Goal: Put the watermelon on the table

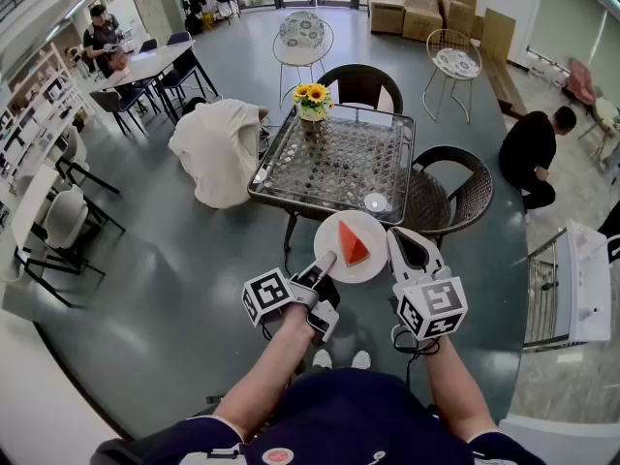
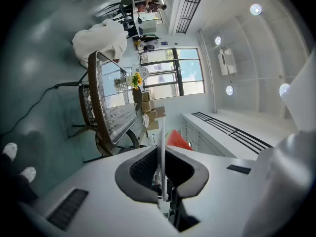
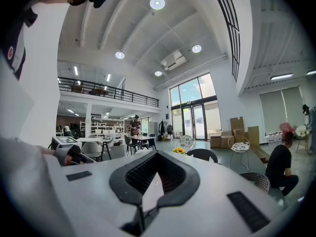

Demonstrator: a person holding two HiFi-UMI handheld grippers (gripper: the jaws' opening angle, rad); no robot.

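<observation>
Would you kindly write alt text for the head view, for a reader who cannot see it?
The left gripper holds a white plate carrying a watermelon slice above the floor, short of a glass-topped table; the right gripper hovers alongside.

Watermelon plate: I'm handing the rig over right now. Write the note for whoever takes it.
Left gripper: shut on the near rim of the white plate.
Right gripper: jaws together, empty, close beside the plate's right rim.
Things: the watermelon slice lies on the plate, held in the air just short of the glass-topped table.
Done: plate picked up, now at the table's near edge.
Left: reach forward, set the plate on the table, release.
</observation>
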